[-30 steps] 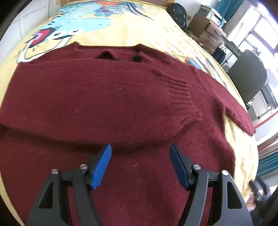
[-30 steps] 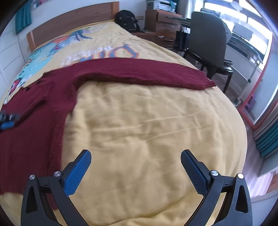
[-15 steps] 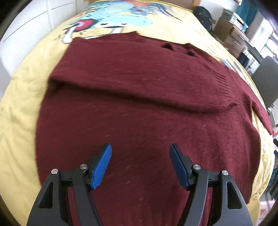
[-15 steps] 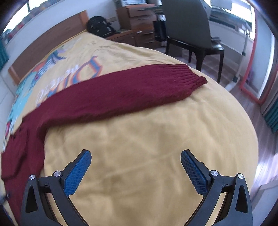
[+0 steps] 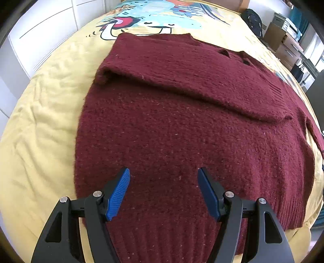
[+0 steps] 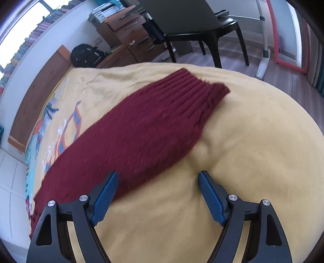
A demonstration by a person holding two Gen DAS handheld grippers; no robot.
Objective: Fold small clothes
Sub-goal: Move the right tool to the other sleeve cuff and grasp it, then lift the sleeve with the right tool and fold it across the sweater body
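A dark red knit sweater lies flat on the yellow bedspread, with one sleeve folded across its chest. My left gripper is open and empty, hovering over the sweater's lower body near the hem. In the right wrist view the other sleeve stretches out across the bed, its ribbed cuff toward the bed's edge. My right gripper is open and empty, just above the sleeve's near edge.
The bedspread has a cartoon print near the headboard. A white wall runs along the left. A black chair, wooden drawers and a black backpack stand beyond the bed.
My left gripper pulled back and left toward the sweater's hem. My right gripper moved toward the outstretched sleeve, which now lies close under the fingers, and its jaws have narrowed somewhat.
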